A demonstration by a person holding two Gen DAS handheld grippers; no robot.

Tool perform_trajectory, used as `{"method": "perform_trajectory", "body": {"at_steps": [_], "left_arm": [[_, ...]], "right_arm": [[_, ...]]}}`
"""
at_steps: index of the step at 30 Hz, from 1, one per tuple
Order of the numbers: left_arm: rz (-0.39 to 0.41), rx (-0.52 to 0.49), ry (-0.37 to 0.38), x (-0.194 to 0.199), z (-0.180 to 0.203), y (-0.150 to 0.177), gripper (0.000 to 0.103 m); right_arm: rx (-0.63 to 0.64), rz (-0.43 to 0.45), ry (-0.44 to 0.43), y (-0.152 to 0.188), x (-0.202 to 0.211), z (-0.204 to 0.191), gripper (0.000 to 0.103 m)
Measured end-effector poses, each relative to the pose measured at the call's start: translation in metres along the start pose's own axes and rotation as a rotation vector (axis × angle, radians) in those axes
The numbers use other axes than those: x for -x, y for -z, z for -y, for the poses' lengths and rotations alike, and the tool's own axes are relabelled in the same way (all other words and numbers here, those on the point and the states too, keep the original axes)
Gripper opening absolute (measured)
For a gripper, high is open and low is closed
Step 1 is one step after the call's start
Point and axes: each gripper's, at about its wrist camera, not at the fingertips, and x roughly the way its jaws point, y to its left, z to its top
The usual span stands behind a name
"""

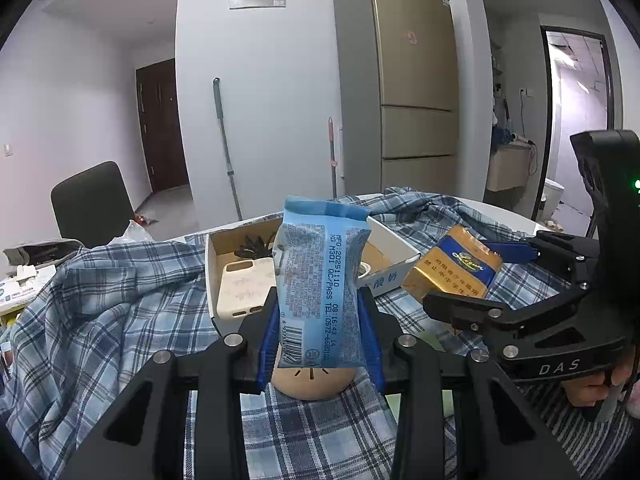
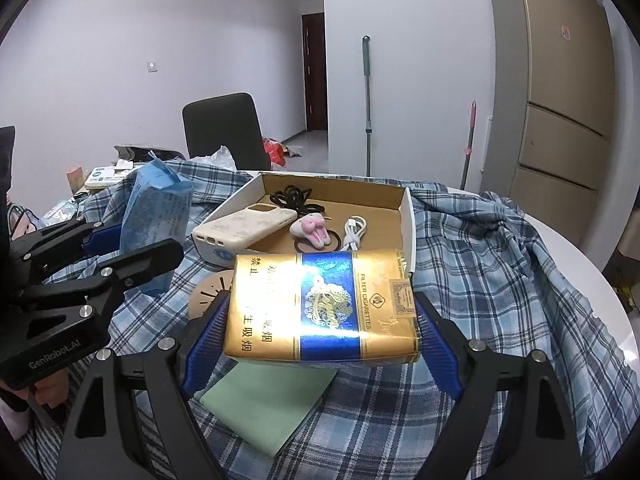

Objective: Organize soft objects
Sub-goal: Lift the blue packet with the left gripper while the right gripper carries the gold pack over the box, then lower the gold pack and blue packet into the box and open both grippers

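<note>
white walls and a tall fridge [image 1: 416,72] are seen behind a table draped in plaid cloth [image 1: 104,312]. at frame centre an open cardboard box [image 2: 406,216] is seen. the gold cigarette pack [image 2: 324,304] is clamped lower centre by the right gripper [image 2: 320,344]. the blue snack packet [image 1: 322,284] is clamped upright, centre, by the left gripper [image 1: 320,344].

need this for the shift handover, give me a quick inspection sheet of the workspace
surface: white table under a rumpled plaid cloth
job's things: blue packet, gold cigarette pack, cardboard box
clutter: phone case, pink toy, hair ties, green sheet, tan disc
grippers: left gripper shut on blue packet; right gripper shut on gold cigarette pack
cables: white cable in box
surroundings: fridge, chair, mop
</note>
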Motion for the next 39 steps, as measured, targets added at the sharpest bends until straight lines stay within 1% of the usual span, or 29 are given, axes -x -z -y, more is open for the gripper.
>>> {"method": "perform_trajectory", "body": {"at_steps": [7,11,13,15,16,20,23,26,28,29,31,33,34,37,39], "left_arm": [[0.022,0.016,-0.005,0.005,-0.002,0.000,0.038],[0.039,-0.003,-0.003,0.012,0.001,-0.002,0.038],[0.066,-0.017,-0.013,0.020,0.003,-0.008,0.038],[0.129,-0.030,-0.035,0.036,0.003,-0.022,0.038],[0.147,-0.032,-0.044,0.041,0.002,-0.027,0.038],[0.238,-0.018,-0.071,0.072,-0.001,-0.066,0.038],[0.292,-0.015,-0.137,0.083,0.000,-0.098,0.038],[0.349,0.031,-0.158,0.089,-0.005,-0.128,0.038],[0.378,0.072,-0.170,0.086,-0.012,-0.146,0.038],[0.378,0.084,-0.171,0.083,-0.014,-0.153,0.038],[0.332,0.127,-0.178,0.070,-0.023,-0.167,0.038],[0.266,0.192,-0.133,0.052,-0.035,-0.177,0.038],[0.250,0.196,-0.137,0.045,-0.039,-0.179,0.038],[0.236,0.193,-0.135,0.029,-0.048,-0.181,0.038],[0.220,0.191,-0.100,0.017,-0.056,-0.177,0.038]], "right_arm": [[-0.002,0.006,-0.004,0.000,0.001,0.000,0.085],[0.005,0.014,-0.005,-0.001,0.002,-0.001,0.085],[0.000,0.046,0.031,-0.003,0.008,-0.001,0.085],[0.010,0.090,0.079,-0.010,0.019,-0.004,0.085],[0.027,0.109,0.097,-0.014,0.024,-0.007,0.085],[0.089,0.193,0.145,-0.047,0.046,-0.019,0.085],[0.071,0.239,0.158,-0.084,0.055,-0.022,0.085],[0.046,0.268,0.216,-0.121,0.052,-0.026,0.085],[0.017,0.290,0.204,-0.145,0.045,-0.025,0.085],[-0.003,0.296,0.201,-0.157,0.041,-0.023,0.085],[-0.026,0.322,0.208,-0.170,0.038,-0.020,0.085],[-0.062,0.378,0.227,-0.179,0.038,-0.017,0.085],[-0.073,0.382,0.216,-0.182,0.035,-0.015,0.085],[-0.055,0.362,0.233,-0.185,0.014,-0.018,0.085],[-0.026,0.315,0.236,-0.180,-0.006,-0.019,0.085]]}}
